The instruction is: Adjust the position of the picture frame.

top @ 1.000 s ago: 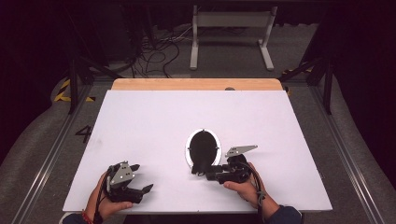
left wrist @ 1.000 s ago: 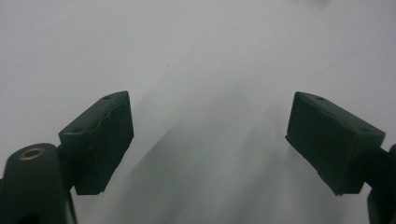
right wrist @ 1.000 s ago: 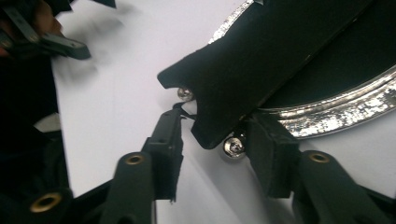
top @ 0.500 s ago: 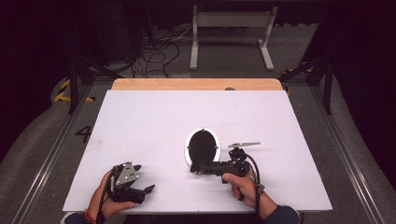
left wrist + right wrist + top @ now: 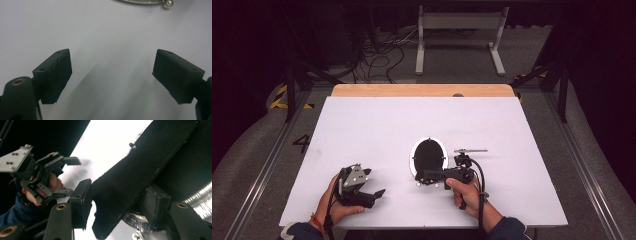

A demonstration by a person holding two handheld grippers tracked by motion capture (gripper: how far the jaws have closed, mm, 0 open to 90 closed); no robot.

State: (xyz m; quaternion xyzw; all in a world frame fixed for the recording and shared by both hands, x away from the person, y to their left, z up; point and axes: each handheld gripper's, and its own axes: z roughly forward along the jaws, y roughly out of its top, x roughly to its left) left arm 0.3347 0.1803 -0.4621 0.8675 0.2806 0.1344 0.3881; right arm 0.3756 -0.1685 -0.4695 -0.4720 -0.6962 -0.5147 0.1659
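My right gripper (image 5: 428, 177) lies low over the white table (image 5: 362, 125), near its front edge and a little right of the middle, its body turned so the jaws point toward my left. In the right gripper view, the right gripper (image 5: 117, 202) is clamped on a black felt-like flap (image 5: 140, 170): one pad presses it from the left, the other from the right, and the flap rises between them as a long dark strip running up and to the right across the frame. Beside and under the right jaw there is a bright, silvery rim.

From above, that flap belongs to an oval tray (image 5: 429, 156) with a black inside and a pale rim, lying flat just beyond my right gripper. Its long axis runs away from me, toward the far wooden edge of the table, and the near end is where my jaws meet it.

My left gripper (image 5: 371, 191) rests in my hand near the table's front left, well apart from the tray, pointing right. In its own view, the left gripper (image 5: 112, 72) is spread wide over bare table, nothing between the pads, with the tray rim (image 5: 142, 1) at the top edge.
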